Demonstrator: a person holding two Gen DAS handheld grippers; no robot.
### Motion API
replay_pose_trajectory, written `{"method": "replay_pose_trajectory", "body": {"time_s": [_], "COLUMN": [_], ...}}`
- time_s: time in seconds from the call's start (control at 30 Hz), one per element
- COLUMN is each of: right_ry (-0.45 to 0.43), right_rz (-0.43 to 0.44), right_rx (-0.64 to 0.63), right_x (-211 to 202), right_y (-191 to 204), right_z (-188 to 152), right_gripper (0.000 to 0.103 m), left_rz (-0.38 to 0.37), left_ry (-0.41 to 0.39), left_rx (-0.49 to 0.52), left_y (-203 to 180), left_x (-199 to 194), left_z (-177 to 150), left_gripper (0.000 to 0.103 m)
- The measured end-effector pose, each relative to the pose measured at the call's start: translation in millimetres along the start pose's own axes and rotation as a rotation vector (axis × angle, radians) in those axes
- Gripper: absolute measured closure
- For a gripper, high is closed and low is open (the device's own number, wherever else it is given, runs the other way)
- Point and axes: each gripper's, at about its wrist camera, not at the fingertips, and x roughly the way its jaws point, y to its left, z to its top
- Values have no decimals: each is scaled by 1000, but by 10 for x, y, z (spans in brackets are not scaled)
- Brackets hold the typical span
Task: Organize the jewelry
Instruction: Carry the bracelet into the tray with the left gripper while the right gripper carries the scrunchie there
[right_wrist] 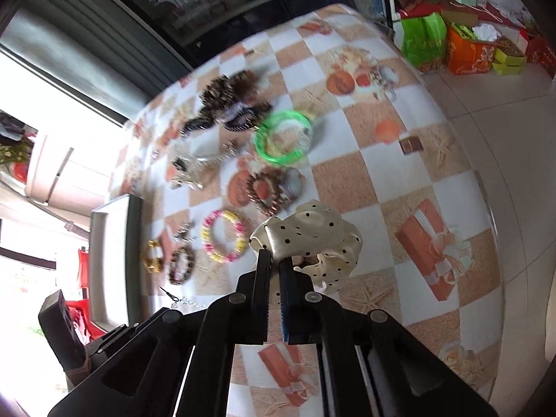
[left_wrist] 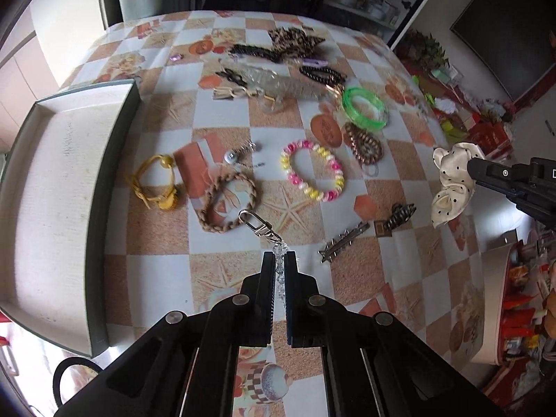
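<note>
While the left gripper [left_wrist: 280, 260] is pinching the clear bead chain of a keychain [left_wrist: 264, 236] between nearly closed jaws, its silver clasp is dangling just ahead of the fingertips, over the checked tablecloth [left_wrist: 243, 111]. The right gripper [right_wrist: 274, 260] is likewise clamping shut on a fold of the cream polka-dot scrunchie [right_wrist: 309, 236], most of which is billowing out past the fingers. Both pieces appear to be hanging clear of the table, so the step in hand is probably carrying them to the open white box [left_wrist: 52, 191] lying at the table's left edge. To do that well, each grip should be staying firm, since the bead chain is thin and could be slipping between the pads, and the loads should be travelling high enough that the swinging clasp is not snagging the braided tan bracelet [left_wrist: 227, 205] or the pink-and-yellow coil bracelet [left_wrist: 312, 170] lying below. The left piece is nearer the box, so letting it go first would be keeping the grippers from crossing. Both tools are pointing steeply down at the table, the right one entering the left wrist view from the right edge, well apart from the left.
</note>
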Motion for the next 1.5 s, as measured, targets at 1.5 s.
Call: {"method": "replay_pose_trajectory", "body": {"time_s": [1.5], "right_ry": [158], "right_rz": [210], "right_rx": [-599], "right_x": [1932], "right_y": [3305], "right_z": [159], "right_gripper": [98], "left_rz": [248], "left_ry": [-222], "left_rx": [-290], "left_y": [2566], "left_x": [-305], "left_z": [826], "left_gripper": [96]}}
